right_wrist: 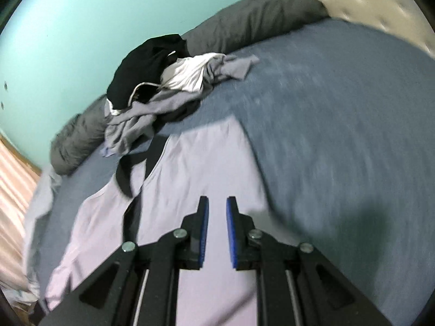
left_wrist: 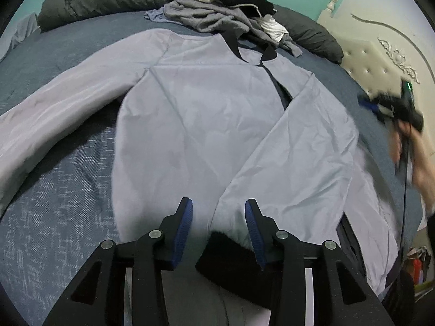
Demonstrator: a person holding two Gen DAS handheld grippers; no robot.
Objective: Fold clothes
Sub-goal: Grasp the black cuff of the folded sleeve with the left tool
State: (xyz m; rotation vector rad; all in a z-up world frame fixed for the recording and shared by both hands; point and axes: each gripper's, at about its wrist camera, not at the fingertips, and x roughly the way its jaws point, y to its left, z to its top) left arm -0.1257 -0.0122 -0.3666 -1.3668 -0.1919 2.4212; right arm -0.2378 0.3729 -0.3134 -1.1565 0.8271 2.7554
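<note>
Left wrist view: lavender jacket (left_wrist: pixel 206 125) spread flat on the blue bedspread (left_wrist: pixel 62 190), one sleeve folded across the front. Left gripper (left_wrist: pixel 218 209) hovers over the jacket's hem, jaws apart, nothing pinched. Clothes pile (left_wrist: pixel 223 8) lies beyond the jacket's collar. Right wrist view: blurred. Right gripper (right_wrist: pixel 217 206) above the jacket (right_wrist: pixel 195 163), jaws narrowly apart and empty; the pile (right_wrist: pixel 163 81) beyond the collar.
</note>
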